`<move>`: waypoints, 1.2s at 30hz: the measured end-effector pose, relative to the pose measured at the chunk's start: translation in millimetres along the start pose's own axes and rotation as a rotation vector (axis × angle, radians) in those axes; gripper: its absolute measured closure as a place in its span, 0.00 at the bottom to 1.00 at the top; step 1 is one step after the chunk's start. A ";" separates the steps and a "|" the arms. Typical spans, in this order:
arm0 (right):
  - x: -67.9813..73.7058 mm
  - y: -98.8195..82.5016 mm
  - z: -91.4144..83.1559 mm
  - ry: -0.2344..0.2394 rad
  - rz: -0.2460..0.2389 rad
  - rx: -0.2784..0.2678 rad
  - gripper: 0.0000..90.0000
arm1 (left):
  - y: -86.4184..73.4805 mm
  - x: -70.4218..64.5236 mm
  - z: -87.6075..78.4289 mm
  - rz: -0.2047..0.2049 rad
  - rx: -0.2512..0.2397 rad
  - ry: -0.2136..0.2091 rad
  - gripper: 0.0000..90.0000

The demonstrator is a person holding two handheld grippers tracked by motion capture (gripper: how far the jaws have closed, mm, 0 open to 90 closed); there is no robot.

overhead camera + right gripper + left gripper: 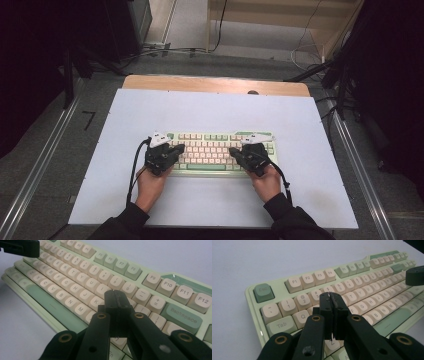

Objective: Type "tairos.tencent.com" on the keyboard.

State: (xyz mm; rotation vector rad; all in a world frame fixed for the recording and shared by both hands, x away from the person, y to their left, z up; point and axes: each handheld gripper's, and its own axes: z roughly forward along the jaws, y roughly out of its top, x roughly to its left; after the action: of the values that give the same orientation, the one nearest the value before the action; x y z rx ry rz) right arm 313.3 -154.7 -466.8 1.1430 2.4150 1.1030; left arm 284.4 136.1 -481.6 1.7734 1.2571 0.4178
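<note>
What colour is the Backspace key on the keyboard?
Sage green, unlike the cream letter keys. The Backspace key shows best in the right gripper view.

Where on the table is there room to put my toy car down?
The white table mat is bare behind the pale green keyboard with cream keys, in front of it between the person's forearms, and on the strips left and right. It is crowded over the keyboard, where the left hand-held gripper and right hand-held gripper sit.
</note>
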 end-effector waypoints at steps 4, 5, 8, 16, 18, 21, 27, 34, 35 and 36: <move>1.0 -2.2 0.8 0.002 -0.001 0.012 0.97 | 0.1 0.4 -0.2 -0.002 -0.001 0.001 0.99; 1.1 -2.6 1.1 0.003 -0.002 0.015 0.97 | 0.0 0.5 0.0 -0.002 0.000 0.000 0.99; 1.6 -3.2 1.6 0.003 -0.003 0.017 0.97 | -0.2 0.4 0.3 -0.001 0.002 0.001 0.99; 3.7 -4.4 3.7 0.013 -0.010 0.027 0.97 | -0.4 -0.4 0.8 0.003 0.004 -0.002 0.99; 4.6 -4.9 4.5 0.014 -0.011 0.032 0.97 | -0.4 -0.4 0.8 0.002 0.004 -0.002 0.99; 5.8 -5.8 5.4 0.018 -0.011 0.039 0.97 | -0.4 -0.1 0.8 0.001 0.004 -0.002 0.99; 7.1 -8.0 7.3 0.018 -0.018 0.054 0.97 | -0.4 -0.3 0.7 0.001 0.004 -0.003 0.99; 8.0 -10.5 9.6 0.016 -0.025 0.073 0.97 | -0.6 -0.8 1.3 0.004 0.007 -0.007 0.99; 8.0 -10.9 10.9 0.013 -0.028 0.086 0.97 | -0.7 -0.7 1.5 0.005 0.009 -0.006 0.99; 7.6 -11.3 11.0 0.013 -0.029 0.081 0.97 | -0.7 -0.8 1.7 0.004 0.009 -0.007 0.99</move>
State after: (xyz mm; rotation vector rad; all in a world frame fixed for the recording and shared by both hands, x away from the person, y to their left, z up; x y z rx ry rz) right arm 307.5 -147.7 -481.9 1.1251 2.4989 1.0160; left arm 284.8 134.7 -482.9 1.7835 1.2529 0.4082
